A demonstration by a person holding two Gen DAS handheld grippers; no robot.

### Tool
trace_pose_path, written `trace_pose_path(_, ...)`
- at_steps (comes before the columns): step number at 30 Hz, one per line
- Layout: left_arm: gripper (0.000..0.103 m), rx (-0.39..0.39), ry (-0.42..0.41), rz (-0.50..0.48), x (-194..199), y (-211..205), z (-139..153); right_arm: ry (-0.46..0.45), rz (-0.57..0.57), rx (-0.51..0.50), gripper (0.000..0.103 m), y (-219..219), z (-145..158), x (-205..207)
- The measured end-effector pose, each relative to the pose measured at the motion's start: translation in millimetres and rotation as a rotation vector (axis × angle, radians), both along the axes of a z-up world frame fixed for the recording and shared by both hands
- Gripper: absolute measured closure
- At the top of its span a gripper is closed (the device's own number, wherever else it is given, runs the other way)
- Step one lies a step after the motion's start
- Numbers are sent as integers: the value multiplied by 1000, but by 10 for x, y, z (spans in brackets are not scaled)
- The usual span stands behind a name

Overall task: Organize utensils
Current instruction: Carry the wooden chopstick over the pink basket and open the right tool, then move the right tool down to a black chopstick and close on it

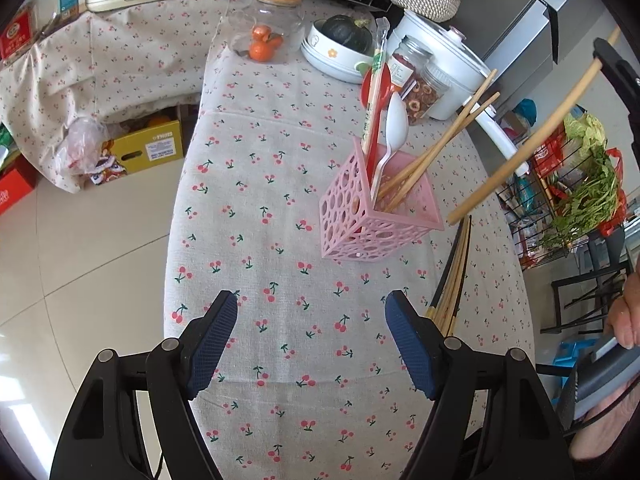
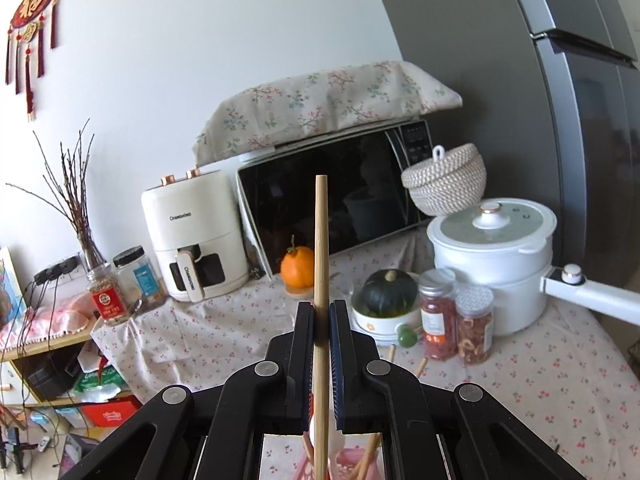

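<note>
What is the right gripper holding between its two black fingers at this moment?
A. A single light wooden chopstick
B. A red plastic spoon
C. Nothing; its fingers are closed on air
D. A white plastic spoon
A: in the right wrist view the right gripper is shut on a single light wooden chopstick, which stands upright between the pads, above the pink perforated plastic holder.

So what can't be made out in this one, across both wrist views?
- Left wrist view: lower ends of the loose chopsticks on the table, hidden behind the left gripper.
- Left wrist view: the right gripper is cut off by the frame edge; its grip on the held chopstick is unclear there.
- Right wrist view: the pink holder is mostly hidden behind the right gripper.
- Jar labels: too small to read.
</note>
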State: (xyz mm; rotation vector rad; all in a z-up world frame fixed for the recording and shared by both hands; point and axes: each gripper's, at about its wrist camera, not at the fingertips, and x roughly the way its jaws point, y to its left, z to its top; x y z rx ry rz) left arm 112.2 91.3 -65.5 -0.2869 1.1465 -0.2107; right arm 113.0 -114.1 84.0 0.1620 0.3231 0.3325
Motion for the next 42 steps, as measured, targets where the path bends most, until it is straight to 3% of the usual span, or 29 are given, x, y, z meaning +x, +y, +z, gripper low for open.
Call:
trace_pose_path(7,24,25,-11,-10,16,9,33,-3,-42,-109,97,203,-333,248)
trace_pose_path(15,24,24,-10,-35,55,-97,55,128,-4,-22,93,77,-704,440)
trace_pose_path(20,24,28,-15,-66,51,-259,62,157,-15,28,53,-142,-616,394)
trace_pose_path(27,24,1,22,-99,34,-453,-21,199,-7,-101,40,-395,-550,211)
trace_pose_path(31,24,40,34,-91,34,-530,-88,228,-32,-91,28,-625,-646,117)
trace_pose_path(42,24,45,76,-99,72,-733,-218,510,-102,-180,23,-1138,-1125,241)
